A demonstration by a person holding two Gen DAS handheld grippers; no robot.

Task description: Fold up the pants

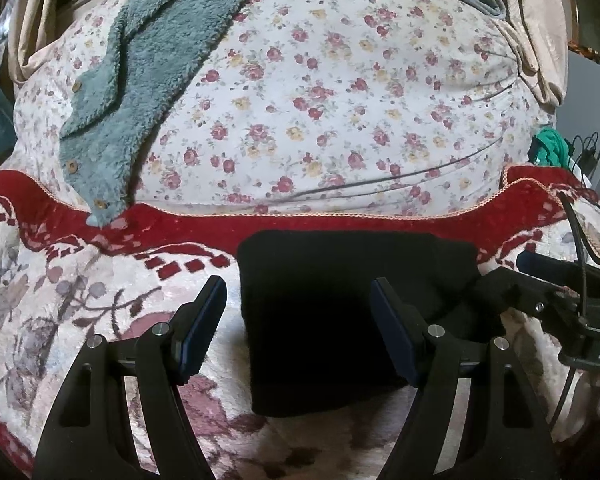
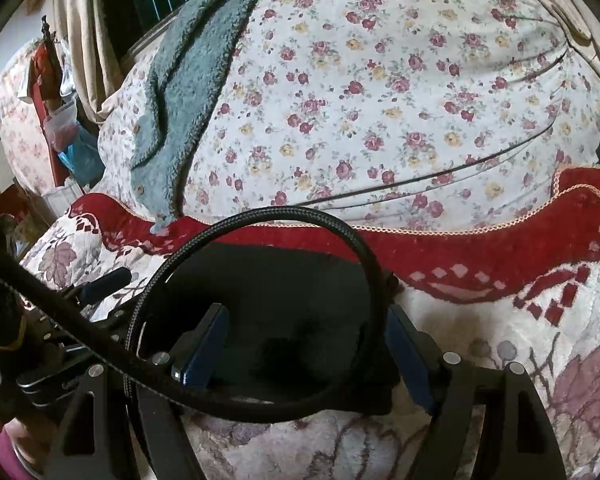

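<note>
The black pants (image 1: 328, 320) lie as a compact folded rectangle on my plush blanket (image 1: 80, 300), at 6 o'clock of the floral quilt (image 1: 340, 100). I judge folding essentially done; next calls for a last squaring or a withdrawal. Left gripper (image 1: 298, 322) stands wide, holding nothing; right gripper (image 2: 308, 344) likewise wide and empty, cable (image 2: 260, 220) looped across. Only writing: "DA", cut off, on the right gripper's body at 3 o'clock.

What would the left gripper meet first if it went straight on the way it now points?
Most likely the folded black pants, lying on the blanket between and just beyond the left gripper's open jaws. Depth is uncertain.
</note>
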